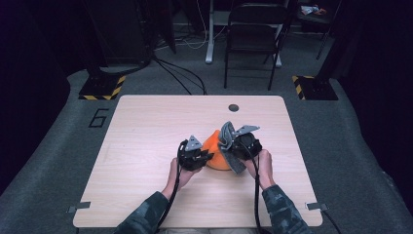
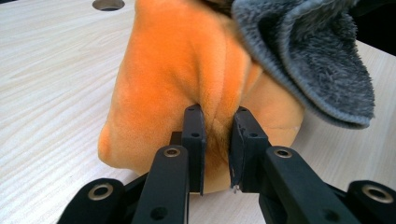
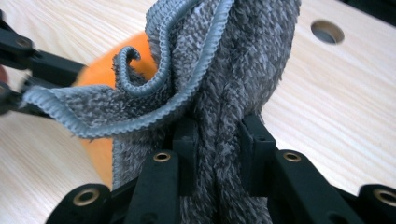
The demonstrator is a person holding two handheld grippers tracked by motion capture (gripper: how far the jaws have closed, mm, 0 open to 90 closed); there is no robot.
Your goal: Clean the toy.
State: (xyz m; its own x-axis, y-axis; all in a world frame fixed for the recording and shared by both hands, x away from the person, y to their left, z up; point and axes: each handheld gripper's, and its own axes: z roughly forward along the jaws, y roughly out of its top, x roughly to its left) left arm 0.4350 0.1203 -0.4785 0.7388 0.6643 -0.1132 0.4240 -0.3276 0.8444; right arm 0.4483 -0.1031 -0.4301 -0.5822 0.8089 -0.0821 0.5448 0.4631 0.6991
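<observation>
Now the left claw is pinching a fold of the orange plush, nearly closed, mid-surface. Beside it, the right claw is clamping bunched grey cloth, its length rising upright and draping over the plush.

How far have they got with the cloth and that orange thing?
Done: the left hand-held gripper pinches the orange plush, the right hand-held gripper clamps the grey cloth. In hand: cloth held against the plush. Left: whatever wiping or covering follows; I can't tell which.
</observation>
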